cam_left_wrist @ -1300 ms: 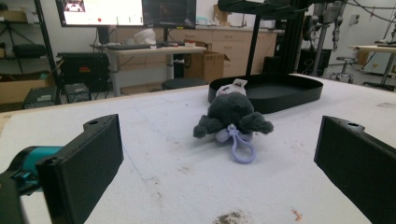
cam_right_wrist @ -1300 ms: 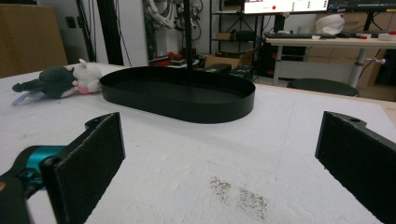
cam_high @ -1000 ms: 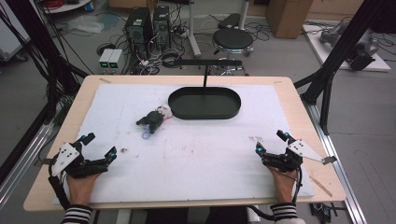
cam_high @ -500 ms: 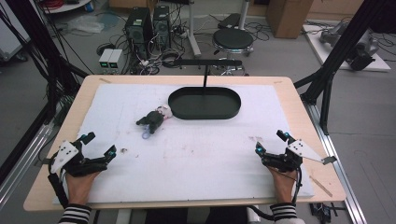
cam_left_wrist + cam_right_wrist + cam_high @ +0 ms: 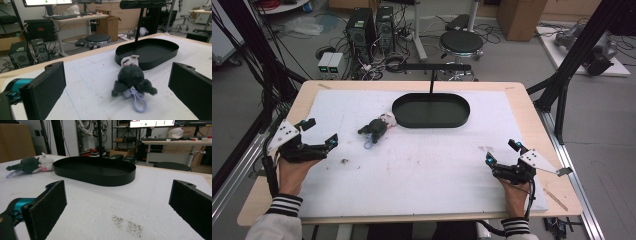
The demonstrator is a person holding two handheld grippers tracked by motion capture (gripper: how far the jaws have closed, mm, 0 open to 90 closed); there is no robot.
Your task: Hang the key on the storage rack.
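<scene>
Plush toy (image 5: pixel 376 128) first. Lies flat on the white pad (image 5: pixel 422 170), just beside the near-left rim of the black oval tray (image 5: pixel 432 125) and outside it, pale head toward the tray, lilac clip loop (image 5: pixel 138 102) trailing toward the person. Sits squarely ahead of the left gripper (image 5: pixel 322 131), framed between both black jaws in the left gripper view. Looks like a lined-up approach: aims the tool straight along the toy's length, so that closing across the dark body would catch the fattest, softest part rather than the thin loop. Holds those jaws spread wide, with nothing between them, well short of the toy. Carries the tool low over the left side of the pad, presumably for a level slide forward instead of a drop from above.

Right gripper (image 5: pixel 501 152) next. Rests near the front right corner of the pad, well apart from toy and tray, jaws likewise spread and empty. Points toward the tray's long side, over a patch of dark specks (image 5: pixel 127 225). Reads as parked: leaves the left hand's path clear, yet faces the tray, ready to help there if needed.

Tray last. Stands empty beneath a post with a crossbar (image 5: pixel 431 82). Probably serves as the destination, being open-topped and only a short carry from the toy.
</scene>
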